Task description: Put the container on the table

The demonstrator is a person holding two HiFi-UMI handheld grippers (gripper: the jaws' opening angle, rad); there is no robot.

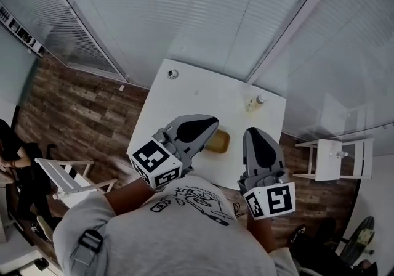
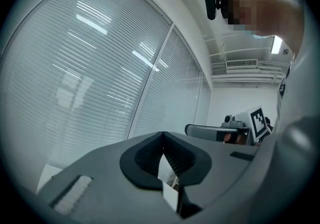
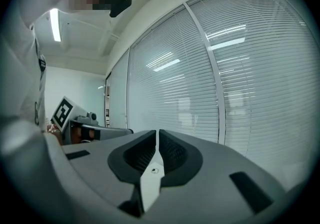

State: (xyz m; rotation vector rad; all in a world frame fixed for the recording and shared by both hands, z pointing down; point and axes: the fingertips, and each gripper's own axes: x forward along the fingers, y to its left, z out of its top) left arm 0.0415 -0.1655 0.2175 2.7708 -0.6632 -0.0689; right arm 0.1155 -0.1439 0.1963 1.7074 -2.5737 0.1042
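Observation:
In the head view a tan round container sits on the white table, near its front edge, partly hidden by my left gripper. That gripper hangs above the table just left of the container, jaws together and empty. My right gripper hovers to the container's right, also shut with nothing in it. Both point level toward the window blinds. In the left gripper view my left gripper has its tips meeting, with the right gripper beside it. The right gripper view shows my right gripper closed tight.
A small bottle stands near the table's far right edge and a small round object lies at its far left corner. White chairs stand on the wood floor at left and right. Glass walls with blinds lie beyond.

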